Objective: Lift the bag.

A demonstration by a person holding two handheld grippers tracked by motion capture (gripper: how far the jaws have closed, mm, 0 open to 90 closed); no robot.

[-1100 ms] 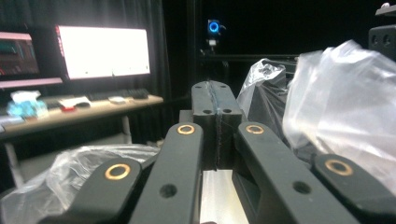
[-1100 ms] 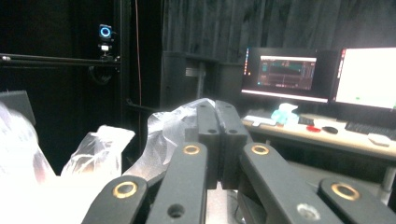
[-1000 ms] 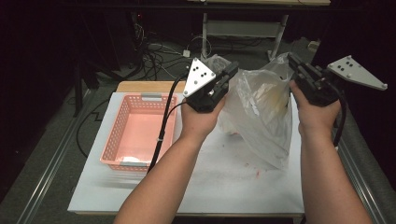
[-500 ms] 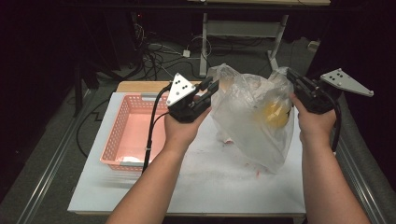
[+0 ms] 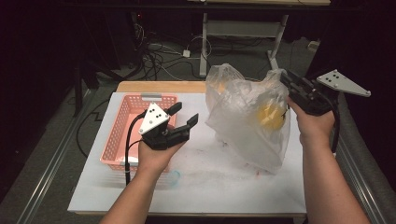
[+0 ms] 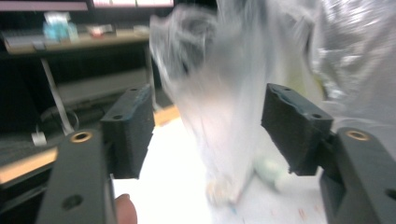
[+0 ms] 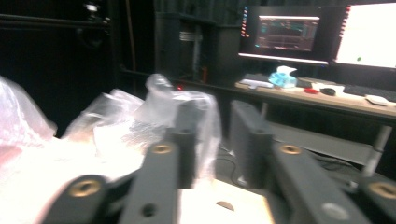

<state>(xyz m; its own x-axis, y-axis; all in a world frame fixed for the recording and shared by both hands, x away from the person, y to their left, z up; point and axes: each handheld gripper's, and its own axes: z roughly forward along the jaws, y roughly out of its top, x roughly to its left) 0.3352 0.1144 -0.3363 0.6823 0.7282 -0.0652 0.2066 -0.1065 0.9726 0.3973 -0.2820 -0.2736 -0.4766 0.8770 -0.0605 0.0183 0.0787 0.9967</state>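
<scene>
A clear plastic bag [image 5: 247, 116] with something yellow [image 5: 271, 116] inside stands on the white tabletop [image 5: 210, 186]. My left gripper [image 5: 183, 114] hovers left of the bag, beside the basket. Its jaws have just been opening, and in the left gripper view [image 6: 210, 123] they stand wide with nothing between them and the bag [image 6: 219, 93] a little beyond. My right gripper [image 5: 282, 77] sits at the bag's top right corner. Its jaws have also just been opening: in the right gripper view [image 7: 219, 135] a gap shows, with bag film [image 7: 187, 105] draped over the left jaw.
A pink mesh basket [image 5: 122, 135] sits at the left of the table, with a wooden board [image 5: 159, 86] behind it. A small pale-blue item [image 5: 173, 176] lies near the front by my left wrist. Cables and a table frame [image 5: 243, 28] lie on the floor beyond.
My left gripper let go of the bag's top left, opened, and dropped down and left toward the basket. The right gripper's jaws parted, and the bag's freed left corner now stands loose.
</scene>
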